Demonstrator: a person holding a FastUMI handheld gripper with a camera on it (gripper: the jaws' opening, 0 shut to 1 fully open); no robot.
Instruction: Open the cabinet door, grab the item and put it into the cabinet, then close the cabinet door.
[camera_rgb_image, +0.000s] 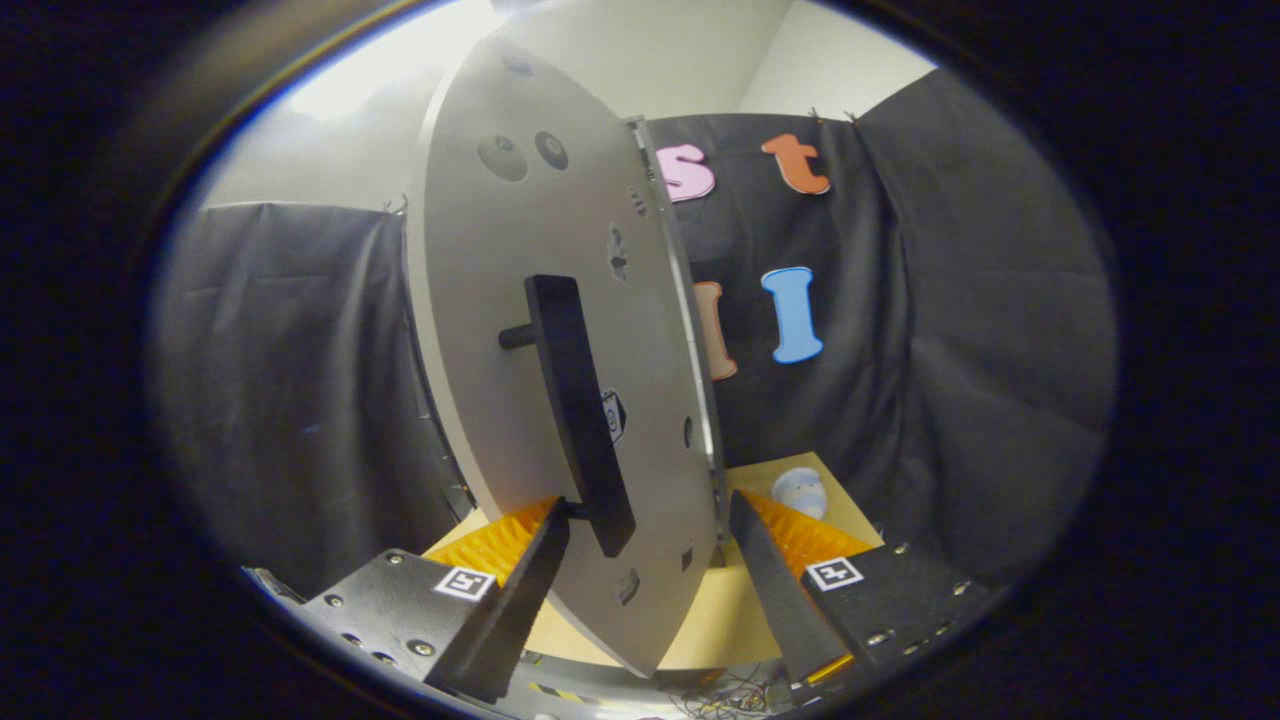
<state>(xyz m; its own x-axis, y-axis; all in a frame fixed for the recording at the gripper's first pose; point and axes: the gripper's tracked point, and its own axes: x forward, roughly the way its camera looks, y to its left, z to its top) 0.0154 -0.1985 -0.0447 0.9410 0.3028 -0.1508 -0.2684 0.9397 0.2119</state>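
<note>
My jaws are spread around the door and its handle; a crooked pull could slip off it.

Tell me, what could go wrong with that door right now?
The gripper is open, with the cabinet door edge-on between its fingers and the black handle by the left finger. Neither finger clearly presses on anything, so the door could slip free and swing. The small white item lies on the table just beyond the door; a wide swing might knock it.
</note>
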